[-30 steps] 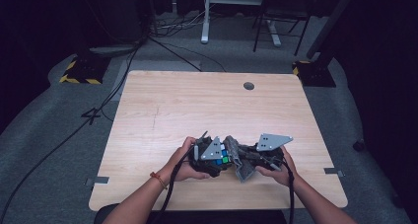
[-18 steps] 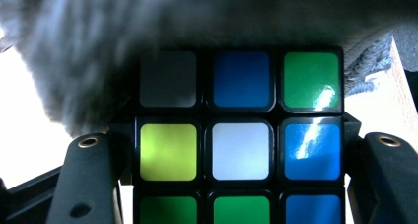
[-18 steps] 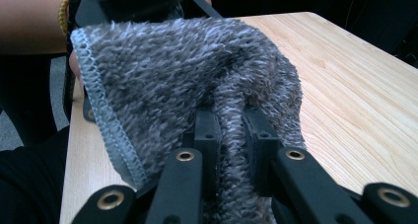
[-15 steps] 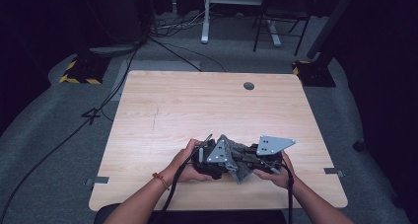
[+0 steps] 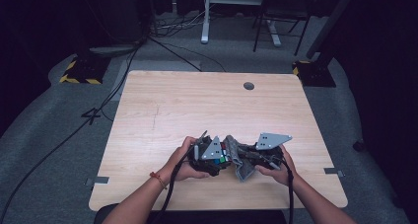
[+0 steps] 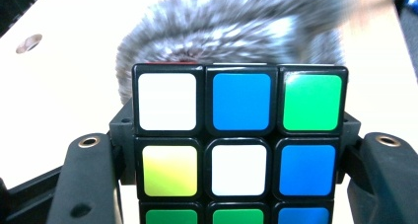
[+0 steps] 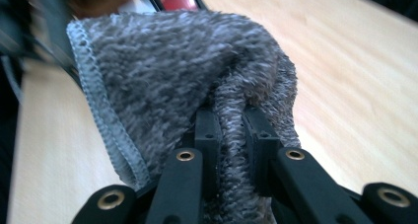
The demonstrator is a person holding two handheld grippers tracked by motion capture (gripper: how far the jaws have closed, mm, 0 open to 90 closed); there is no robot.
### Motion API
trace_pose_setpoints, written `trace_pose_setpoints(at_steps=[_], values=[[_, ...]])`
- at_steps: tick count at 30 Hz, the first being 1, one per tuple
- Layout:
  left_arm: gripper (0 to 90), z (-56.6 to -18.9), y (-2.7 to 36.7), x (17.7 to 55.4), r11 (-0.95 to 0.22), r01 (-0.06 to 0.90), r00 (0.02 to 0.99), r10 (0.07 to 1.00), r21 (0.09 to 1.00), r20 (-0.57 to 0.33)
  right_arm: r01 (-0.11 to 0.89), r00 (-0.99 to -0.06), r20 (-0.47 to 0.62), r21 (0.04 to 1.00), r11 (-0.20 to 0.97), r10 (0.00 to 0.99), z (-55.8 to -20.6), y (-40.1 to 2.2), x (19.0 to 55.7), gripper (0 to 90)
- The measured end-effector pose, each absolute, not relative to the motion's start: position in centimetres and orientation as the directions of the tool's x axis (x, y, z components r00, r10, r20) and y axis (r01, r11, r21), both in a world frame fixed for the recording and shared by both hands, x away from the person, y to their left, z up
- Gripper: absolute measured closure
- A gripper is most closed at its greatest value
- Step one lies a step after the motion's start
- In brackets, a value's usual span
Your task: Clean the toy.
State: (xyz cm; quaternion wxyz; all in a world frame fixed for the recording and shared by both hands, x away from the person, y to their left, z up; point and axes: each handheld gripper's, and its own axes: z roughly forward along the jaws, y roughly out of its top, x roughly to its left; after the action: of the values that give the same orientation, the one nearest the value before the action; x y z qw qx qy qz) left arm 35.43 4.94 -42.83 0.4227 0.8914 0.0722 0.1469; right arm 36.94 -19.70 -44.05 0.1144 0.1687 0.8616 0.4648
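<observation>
We're clamping the left gripper (image 5: 217, 157) fingers on the multicoloured plastic puzzle cube (image 6: 240, 140) above the wooden table (image 5: 197, 105), right gripper (image 5: 246, 160) fingers pinching the fuzzy grey cloth (image 7: 197, 76); we're wiping best with gentle strokes, cube steady.

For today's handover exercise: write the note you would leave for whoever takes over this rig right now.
Left gripper: shut on the puzzle cube, held above the table near its front edge.
Right gripper: shut on a fold of the grey cloth, which is pressed up against the cube.
Done: both things gripped and brought together.
Left: probably wiping the cube's faces; how much has been wiped cannot be told.
</observation>
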Motion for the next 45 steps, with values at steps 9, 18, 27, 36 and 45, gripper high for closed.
trace_pose_setpoints(at_steps=[9, 18, 27, 36, 45], values=[[33.5, -42.7, 4.9, 35.2, -0.617, -0.015, 0.957, 0.219, 0.787, 0.190, 0.216, -0.933, 0.040, 0.857, 0.467, 0.358, -44.3, -19.6, 37.0, 79.8], [33.2, -43.1, 4.8, 35.2, -0.644, -0.025, 0.953, 0.217, 0.764, 0.213, 0.209, -0.936, 0.068, 0.896, 0.392, 0.344, -43.4, -20.2, 36.6, 80.1], [33.4, -43.6, 4.3, 35.6, -0.691, -0.020, 0.946, 0.221, 0.722, 0.238, 0.177, -0.936, 0.034, 0.906, 0.384, 0.350, -42.7, -20.1, 36.0, 80.2], [33.4, -43.0, 5.1, 35.7, -0.612, -0.009, 0.953, 0.235, 0.791, 0.193, 0.219, -0.930, 0.050, 0.871, 0.439, 0.364, -44.0, -19.8, 36.8, 80.1], [33.3, -43.6, 4.6, 35.9, -0.668, -0.003, 0.951, 0.229, 0.744, 0.209, 0.188, -0.934, 0.028, 0.888, 0.420, 0.357, -43.3, -19.6, 36.0, 80.5]])
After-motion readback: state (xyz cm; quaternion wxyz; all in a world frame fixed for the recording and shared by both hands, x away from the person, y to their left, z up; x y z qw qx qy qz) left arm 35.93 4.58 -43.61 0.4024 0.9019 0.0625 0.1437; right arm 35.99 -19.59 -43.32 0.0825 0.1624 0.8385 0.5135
